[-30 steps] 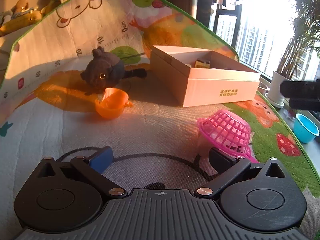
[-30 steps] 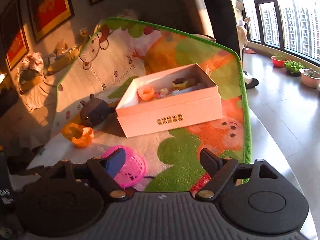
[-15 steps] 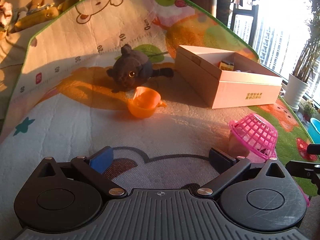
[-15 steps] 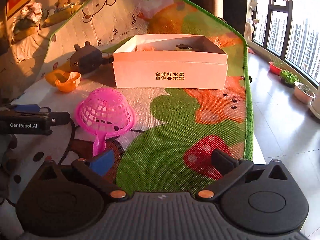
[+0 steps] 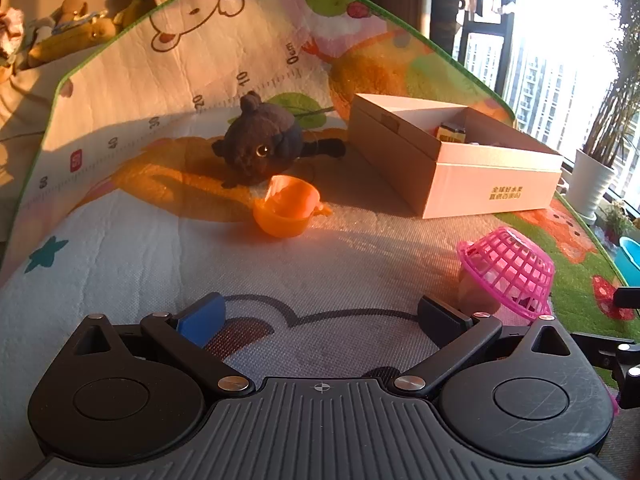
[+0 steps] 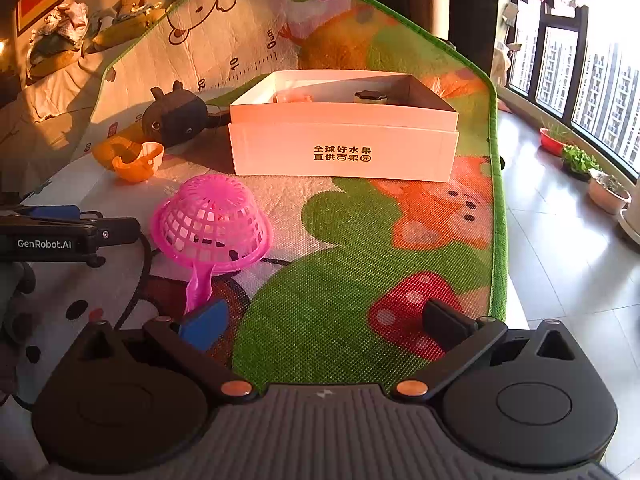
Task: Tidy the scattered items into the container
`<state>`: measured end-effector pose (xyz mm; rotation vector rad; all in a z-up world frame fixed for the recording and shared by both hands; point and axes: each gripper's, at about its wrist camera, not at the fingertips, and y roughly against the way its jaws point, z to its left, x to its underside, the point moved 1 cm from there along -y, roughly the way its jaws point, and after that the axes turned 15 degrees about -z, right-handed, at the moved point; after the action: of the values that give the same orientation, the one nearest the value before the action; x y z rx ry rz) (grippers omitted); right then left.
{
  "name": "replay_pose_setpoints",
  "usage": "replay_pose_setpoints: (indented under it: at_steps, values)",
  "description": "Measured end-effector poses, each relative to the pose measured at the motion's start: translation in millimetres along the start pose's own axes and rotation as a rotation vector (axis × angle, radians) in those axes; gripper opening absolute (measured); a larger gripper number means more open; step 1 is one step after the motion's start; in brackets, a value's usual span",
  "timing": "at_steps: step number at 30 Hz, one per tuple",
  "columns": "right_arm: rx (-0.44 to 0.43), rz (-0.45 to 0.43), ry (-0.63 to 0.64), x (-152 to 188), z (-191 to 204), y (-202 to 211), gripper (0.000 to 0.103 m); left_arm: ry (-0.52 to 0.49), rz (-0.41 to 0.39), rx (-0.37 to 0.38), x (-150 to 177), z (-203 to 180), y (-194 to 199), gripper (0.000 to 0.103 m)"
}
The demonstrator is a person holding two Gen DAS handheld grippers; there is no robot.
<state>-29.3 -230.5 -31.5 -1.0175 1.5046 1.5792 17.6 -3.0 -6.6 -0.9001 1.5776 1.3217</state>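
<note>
A white cardboard box (image 6: 280, 152) stands open on the play mat (image 6: 360, 280), with a few small toys inside it. Left of the box lies a dark plush toy (image 6: 176, 118), and an orange cup (image 6: 136, 160) rests in front of it. An upturned pink mesh basket (image 6: 212, 224) sits just ahead and left of my right gripper (image 6: 324, 324), which is open and empty. My left gripper (image 5: 320, 316) is also open and empty, low over the mat. From it the cup (image 5: 286, 210) and plush (image 5: 260, 144) lie straight ahead, the box (image 5: 480, 176) at far right and the basket (image 5: 508, 272) near right.
The mat's green edge (image 6: 496, 200) drops to a tiled floor (image 6: 568, 260) with plant pots (image 6: 576, 160) by the windows. A white planter (image 5: 592, 180) and a blue bowl (image 5: 628, 260) stand beyond the mat. Soft toys (image 6: 120, 12) lie on a couch at back left.
My right gripper has sunk toward the mat and rolled level, and its jaws have widened. The left view has swung slightly left, so the plush and cup now sit nearer its centre.
</note>
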Motion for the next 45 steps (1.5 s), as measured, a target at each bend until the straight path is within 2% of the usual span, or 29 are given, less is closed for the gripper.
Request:
replay_pose_setpoints:
  at_steps: [4,6,9,11,13,18,21,27,30,31,34,40,45]
  values:
    - [-0.016,0.003,0.001,-1.8,-1.1,1.2,0.103,0.0,-0.001,0.0,0.2,0.1,0.1,0.103]
    - [-0.067,-0.022,-0.005,-7.8,-3.4,7.9,0.102,0.0,-0.001,0.0,0.2,0.0,0.1,0.103]
    - [-0.138,-0.115,-0.013,-29.1,-4.1,22.7,0.094,0.003,-0.003,0.002,0.3,0.1,0.1,0.103]
    - [-0.216,-0.115,-0.06,-42.6,-3.4,19.7,0.091,0.009,-0.006,0.004,0.2,0.7,0.3,0.103]
    - [-0.258,-0.09,-0.06,-48.6,5.8,8.4,0.091,0.009,-0.007,0.003,0.1,0.7,0.4,0.103]
    - [-0.275,-0.047,0.087,-37.9,48.5,-22.6,0.09,0.027,-0.018,0.011,0.2,3.6,0.8,0.103]
    - [-0.272,-0.008,0.126,-31.4,57.2,-34.0,0.085,0.038,-0.025,0.012,0.5,5.4,2.0,0.103]
    - [-0.298,0.007,0.198,-26.2,68.6,-30.8,0.081,0.079,-0.041,0.021,1.3,10.5,3.4,0.103]
    - [-0.304,-0.009,0.226,-26.3,74.6,-26.6,0.074,0.099,-0.046,0.024,1.4,12.5,3.9,0.103]
    - [-0.293,-0.016,0.228,-26.9,74.9,-25.2,0.061,0.108,-0.05,0.026,1.6,13.6,4.4,0.103]
    - [-0.256,-0.048,0.198,-31.4,65.7,-16.2,0.06,0.118,-0.055,0.029,1.7,14.8,4.9,0.103]
    - [-0.135,-0.103,0.058,-36.8,14.9,11.2,0.059,0.113,-0.053,0.028,1.9,14.8,5.1,0.103]
    - [-0.003,-0.081,-0.012,-23.8,-23.7,13.4,0.059,0.1,-0.047,0.023,1.7,12.2,4.5,0.103]
